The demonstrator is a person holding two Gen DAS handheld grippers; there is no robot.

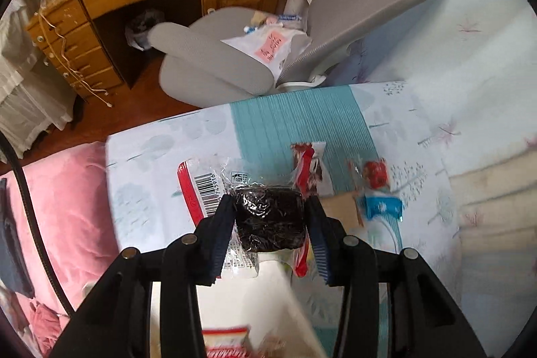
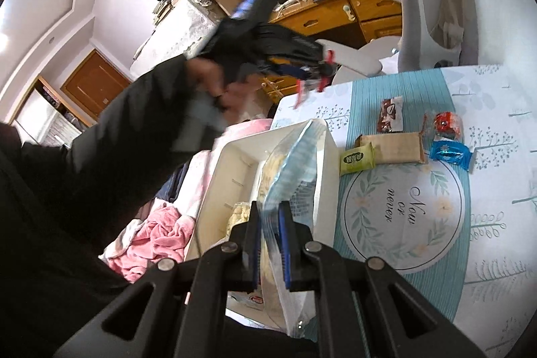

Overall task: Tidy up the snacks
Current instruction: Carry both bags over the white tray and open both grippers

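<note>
A dark cake (image 1: 268,217) in clear wrap is clamped in the left tool (image 1: 270,217), held above the bench (image 1: 419,109). A clear cracker bag (image 2: 288,163) is pinched by the right tool (image 2: 268,244) over the white bin (image 2: 231,156). Five snacks (image 2: 391,146) lie at two o'clock of the bin.

A clear-wrapped dark cake (image 1: 268,217) is clamped between the fingers of the left gripper (image 1: 270,223), its barcode end trailing to the left. Below the fingers, the white bin (image 1: 268,297) is seen. Just ahead and to the right, a red-and-brown packet (image 1: 310,168), a red-and-blue candy (image 1: 377,190) and a tan bar (image 1: 342,210) are laid on the patterned cloth (image 1: 151,176).
</note>
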